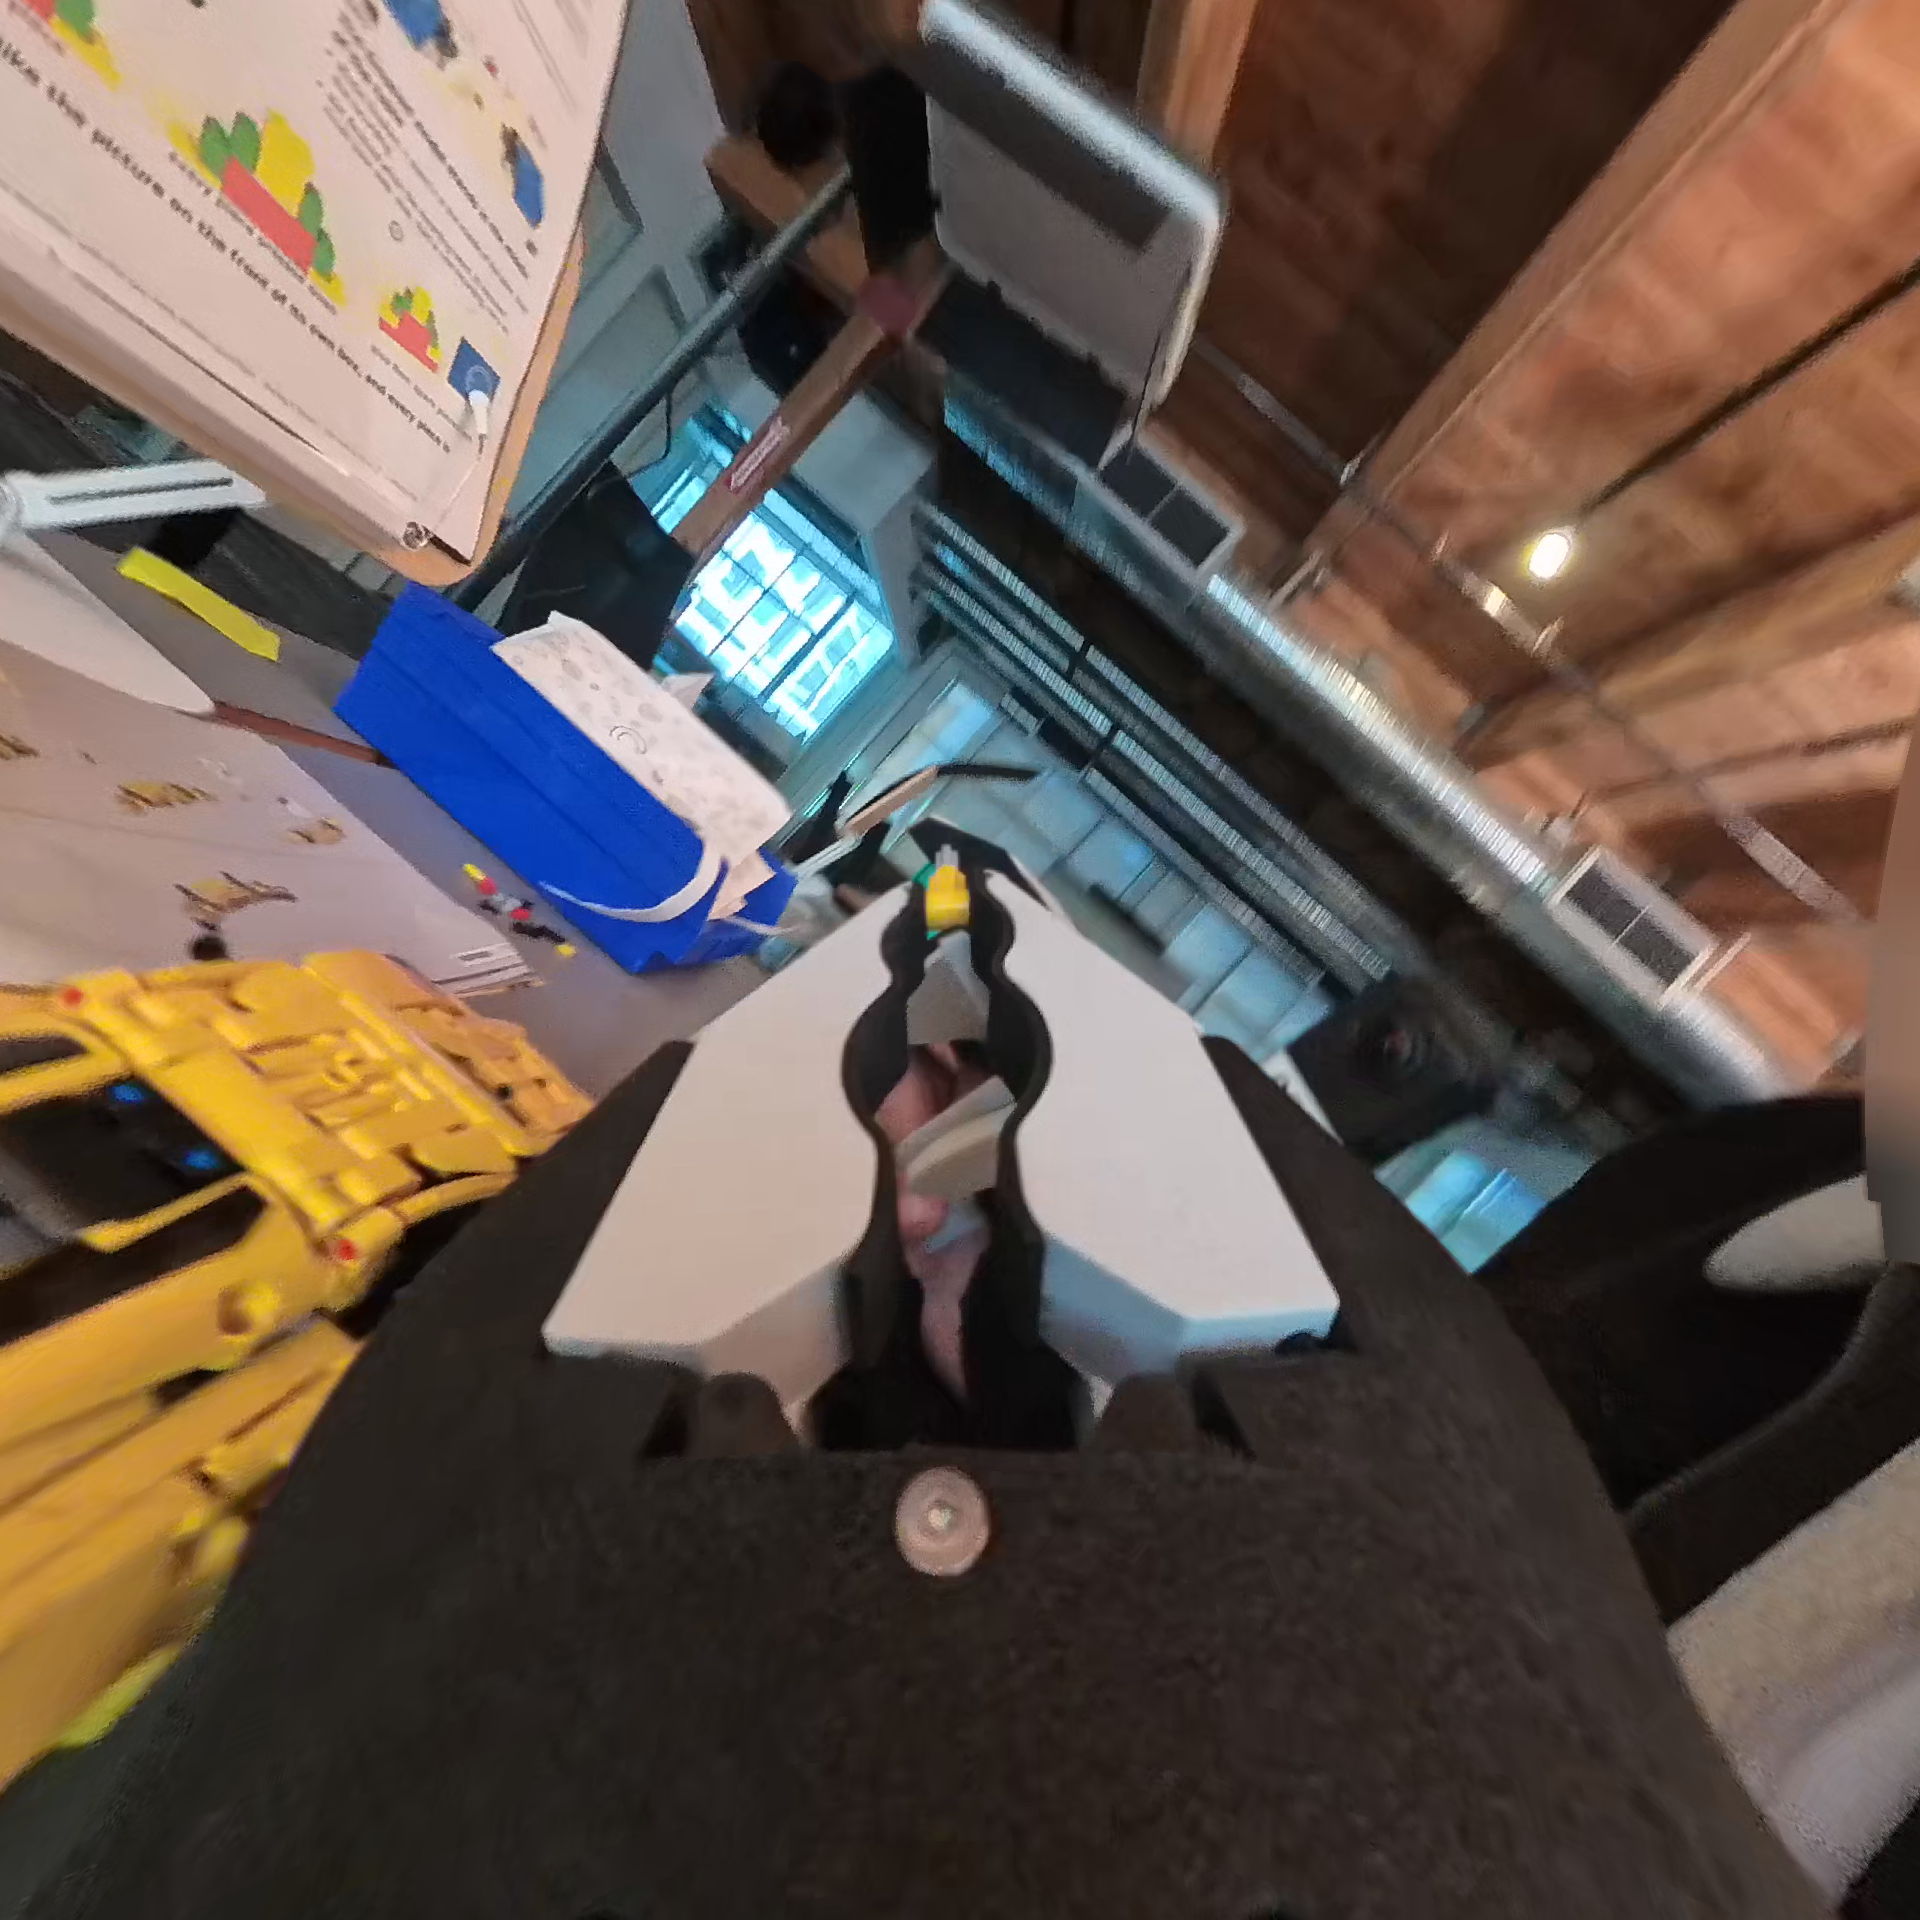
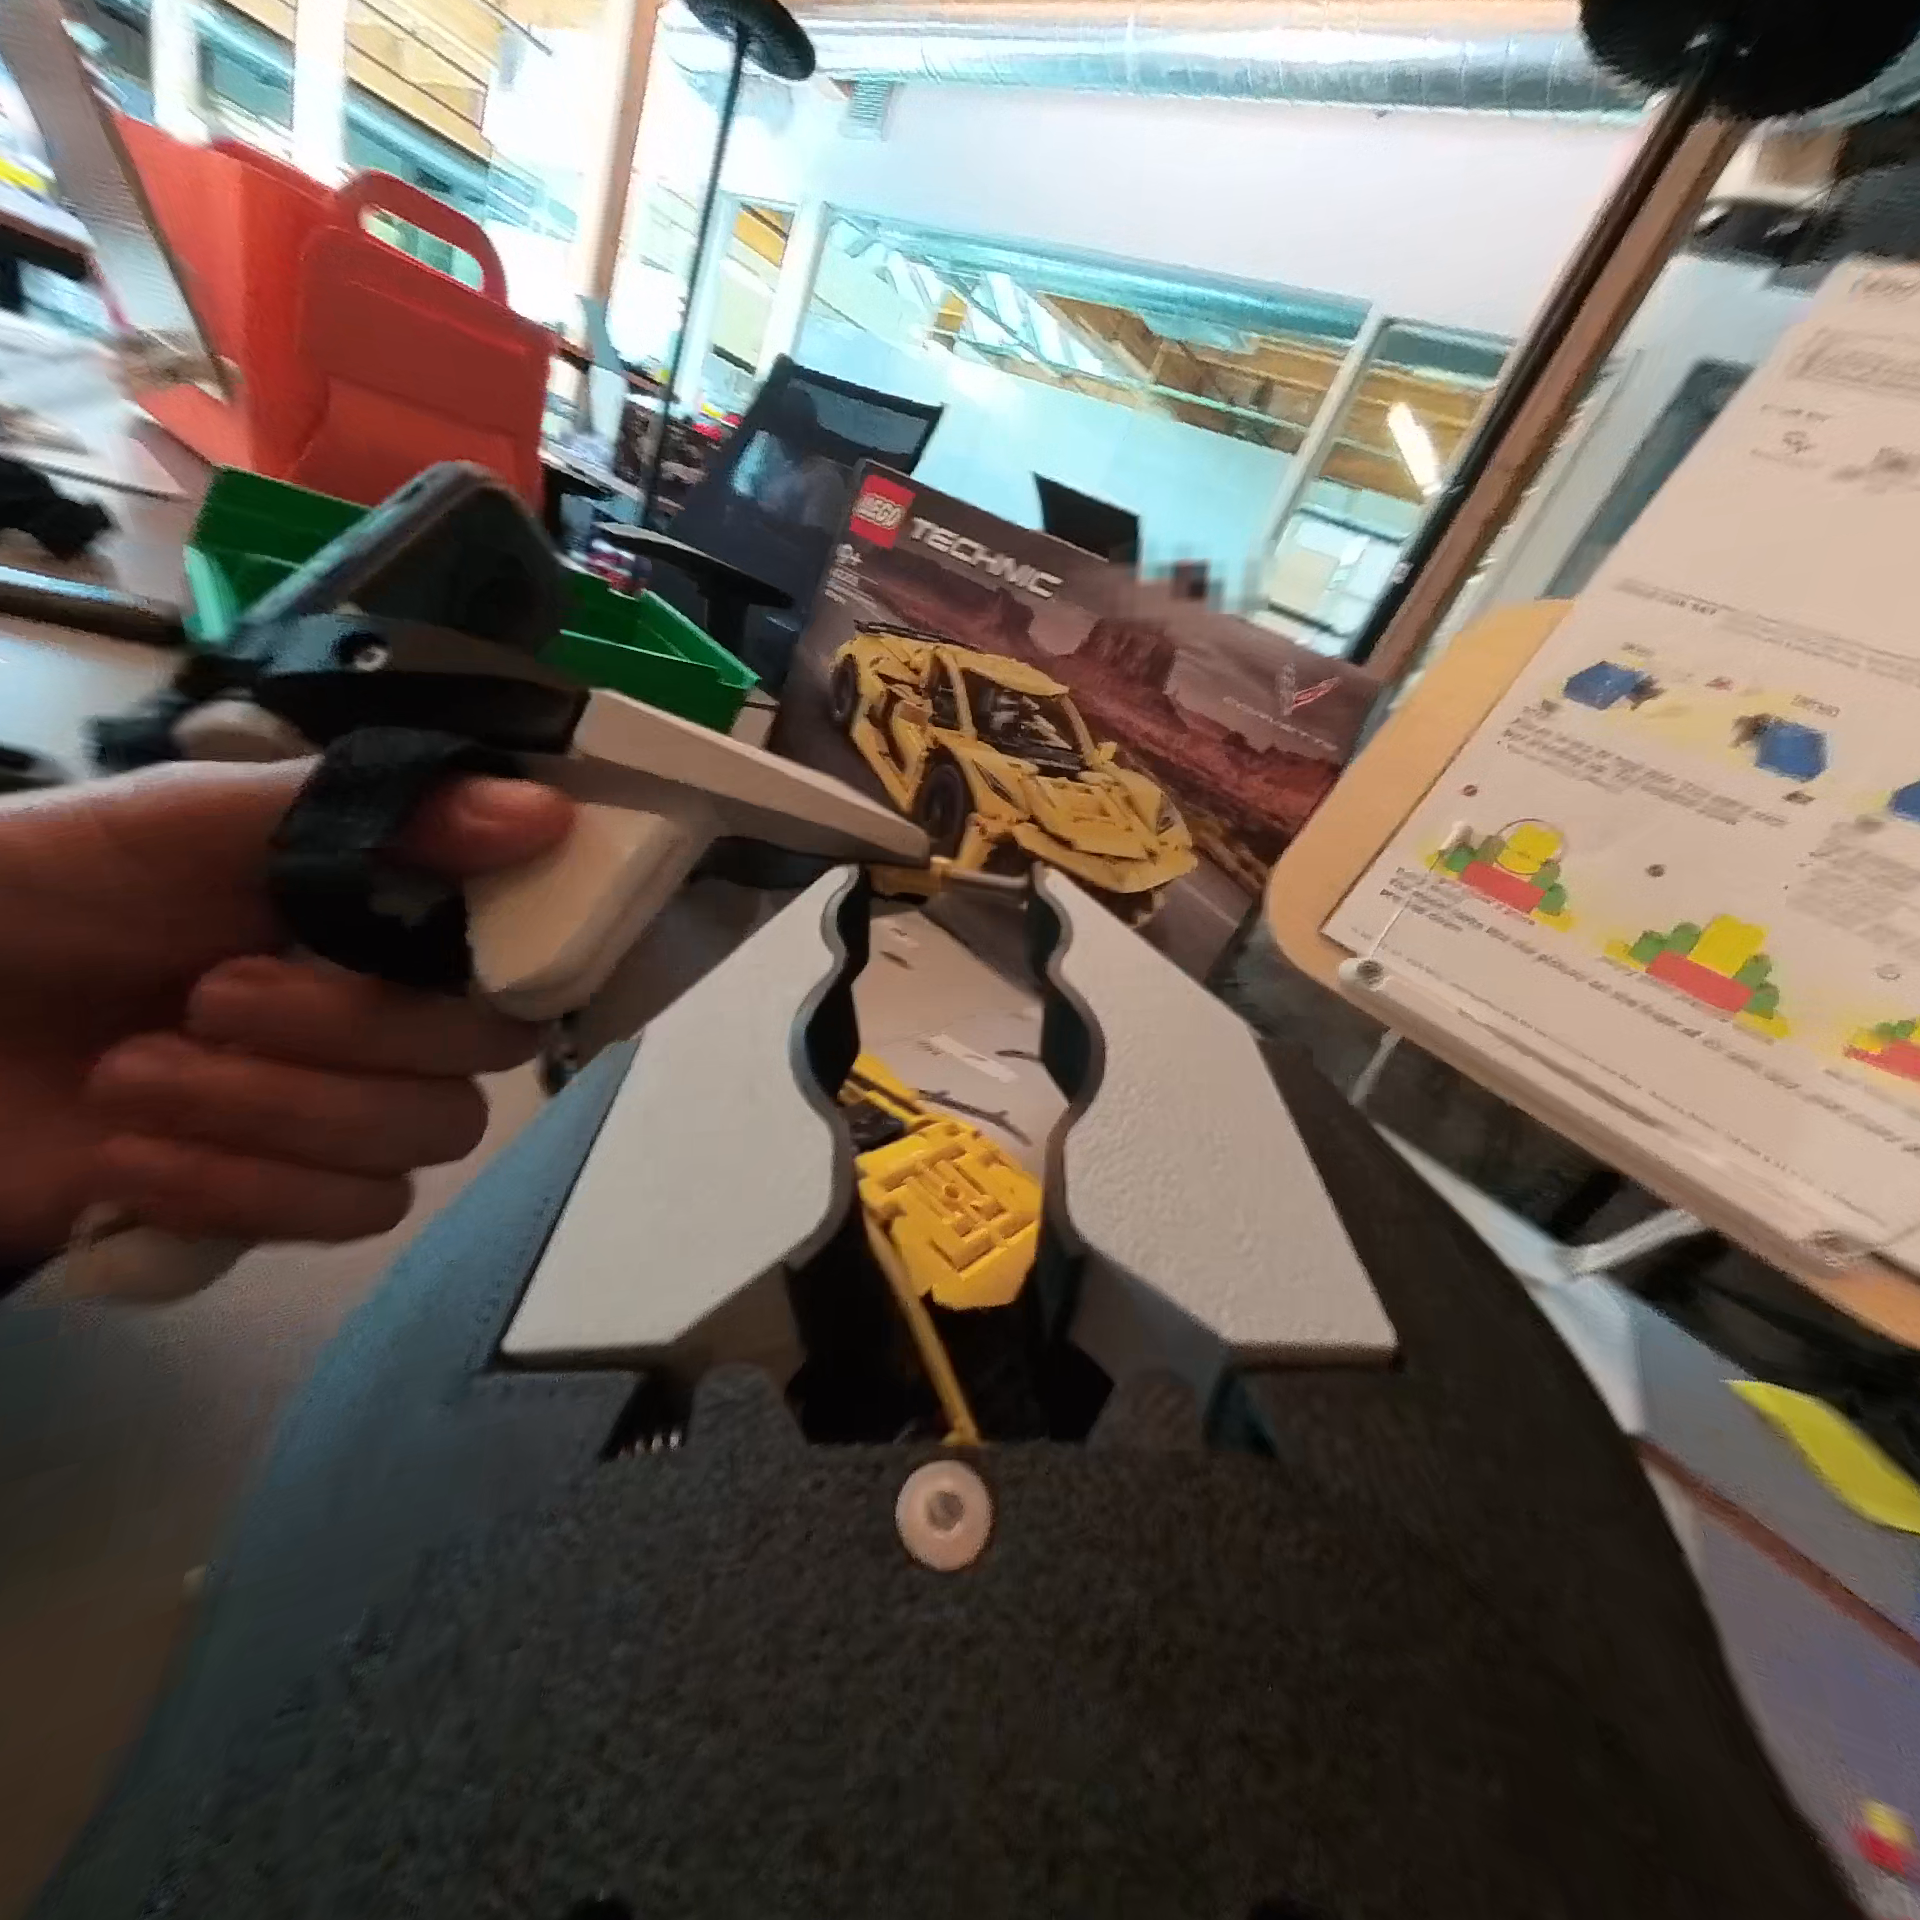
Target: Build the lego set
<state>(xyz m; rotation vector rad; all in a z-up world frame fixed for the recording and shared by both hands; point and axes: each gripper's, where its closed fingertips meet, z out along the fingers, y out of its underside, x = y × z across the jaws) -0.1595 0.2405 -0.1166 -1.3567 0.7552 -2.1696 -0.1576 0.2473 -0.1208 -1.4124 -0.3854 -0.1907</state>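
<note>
Left tool [image 1: 945, 904]: jaws nearly together, pinching a small yellow piece [image 1: 945, 896] at the very tips; a bit of green shows just behind it. This tool is tipped up and rolled, aimed toward the ceiling ducts. In the right wrist view the same tool [image 2: 920, 847] comes in from the left, held by a hand [image 2: 208, 997] with a black strap over one finger, and its tip sits just above the gap at the right tool's tips.

Right tool [image 2: 945, 894]: jaws parted, holding nothing. Whether the small yellow piece touches either fingertip cannot be told from the blur. Seen through the gap, below the tool, a yellow lego sub-assembly [image 2: 940, 1195] with a thin yellow rod running down toward the camera.

Yellow lego car [image 1: 239, 1132]: low at the left of the left wrist view, close beside the left tool, partly blurred; black openings and small blue parts inside.

Farther on the worktop [image 1: 623, 997]: loose small pieces [image 1: 514, 904], then a blue bin [image 1: 540, 769] with a printed bag in it. An instruction sheet [image 1: 281, 208] stands on a board above.

Right wrist view, beyond the tips: the set's box [image 2: 1060, 727] standing upright, picture of a yellow car on its front. Green bin [image 2: 644, 644] to its left, red bag [image 2: 343, 332] farther back.
</note>
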